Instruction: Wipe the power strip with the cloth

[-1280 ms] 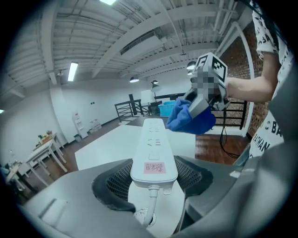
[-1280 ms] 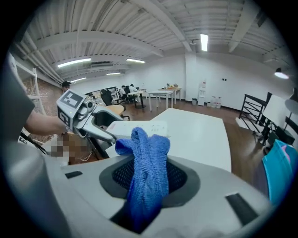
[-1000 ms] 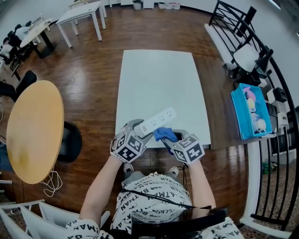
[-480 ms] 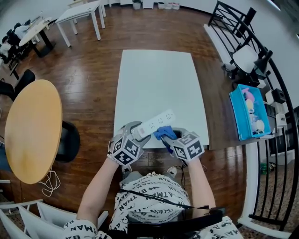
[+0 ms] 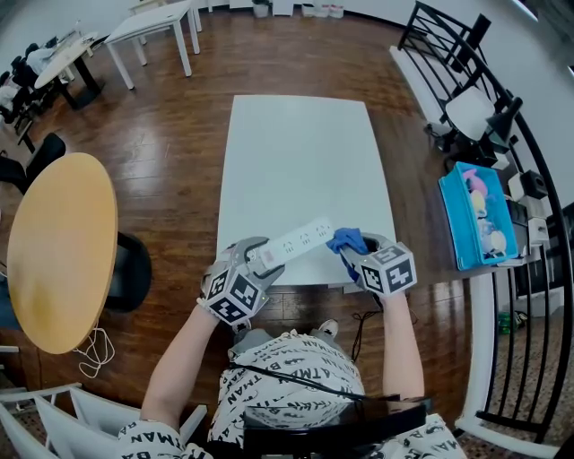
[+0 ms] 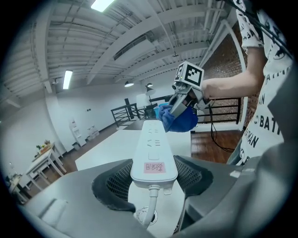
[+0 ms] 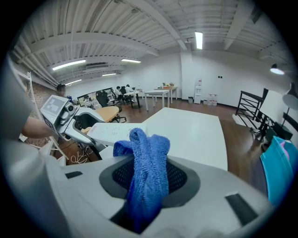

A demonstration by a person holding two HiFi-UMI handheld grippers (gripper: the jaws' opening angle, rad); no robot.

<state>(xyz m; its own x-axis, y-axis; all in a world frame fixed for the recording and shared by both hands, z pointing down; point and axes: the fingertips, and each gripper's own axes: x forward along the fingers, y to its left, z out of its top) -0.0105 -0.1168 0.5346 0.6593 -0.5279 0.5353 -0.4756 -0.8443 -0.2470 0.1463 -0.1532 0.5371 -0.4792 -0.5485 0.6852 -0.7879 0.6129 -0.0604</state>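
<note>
The white power strip is held over the near edge of the white table; its cord end sits between the jaws of my left gripper, which is shut on it. In the left gripper view the power strip runs away from my left gripper toward the blue cloth. My right gripper is shut on the blue cloth, which touches the strip's far end. In the right gripper view the cloth hangs bunched in my right gripper, with the strip just beyond it.
A round wooden table stands at the left with a black chair beside it. A blue bin of items and a black railing are at the right. White desks stand at the far left on the wood floor.
My right gripper has slid the cloth to the right along the strip, from near its middle to its far end. The left gripper and strip dipped slightly left and down.
</note>
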